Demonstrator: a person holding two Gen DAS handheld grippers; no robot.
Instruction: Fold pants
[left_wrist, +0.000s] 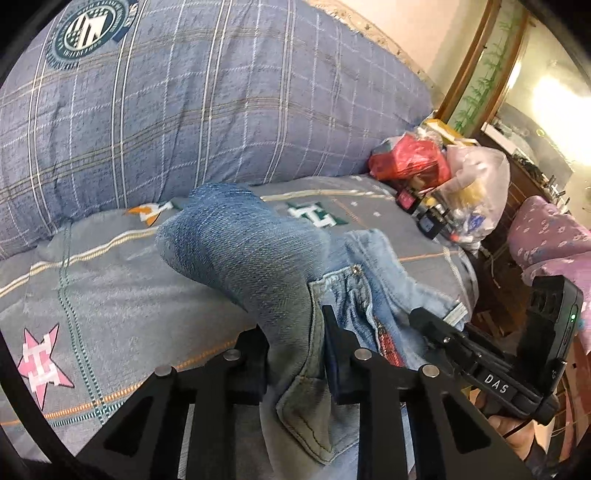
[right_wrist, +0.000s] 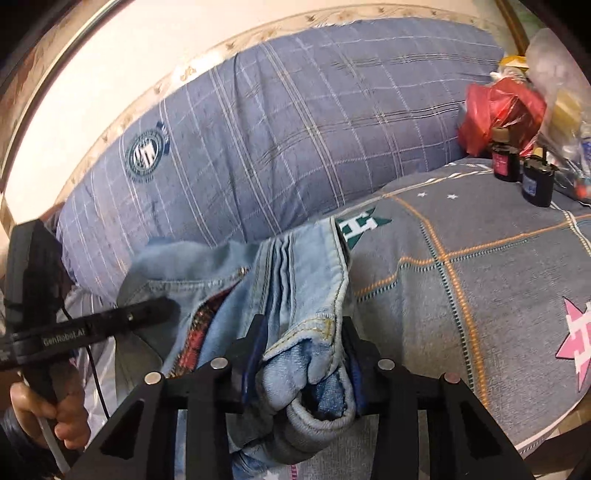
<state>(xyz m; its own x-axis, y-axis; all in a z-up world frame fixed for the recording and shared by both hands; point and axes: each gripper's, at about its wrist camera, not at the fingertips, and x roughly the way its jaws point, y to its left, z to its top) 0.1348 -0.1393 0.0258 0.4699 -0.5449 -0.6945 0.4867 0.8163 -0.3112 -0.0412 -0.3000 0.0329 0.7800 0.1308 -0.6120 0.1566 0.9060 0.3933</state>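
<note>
- The bed (left_wrist: 110, 302) carries a grey-blue brushed cover crossed by orange and teal stitched lines, with a pink star patch at the near left and a green letter patch further back.
- Behind it lies a big blue plaid quilt (left_wrist: 184, 110), soft and puffed, bearing a round teal crest; it rests against a cream wall with a patterned border strip.
- At the far right of the bed sit a red plastic bag (left_wrist: 410, 155), a clear plastic bag (left_wrist: 476, 192) stuffed with small items, and two dark little bottles (right_wrist: 517, 166), just beside each other.
- Past the bed's right edge stand a wooden-framed mirror with a bamboo print and a lilac flowered cloth.
- The jeans (left_wrist: 251, 254) are faded light-blue denim with yellow seam stitching, bunched in the middle of the bed and raised off the cover where they are gripped.
- The left gripper (left_wrist: 295, 354) is clamped on a fold of the denim, a darker woven hump rising beyond its black fingers.
- The right gripper (right_wrist: 303, 354) is clenched on a thick bundle of hems and seams, blue pads pressing both sides.
- A hand (right_wrist: 48, 413) grips the left tool's handle in the right wrist view.
</note>
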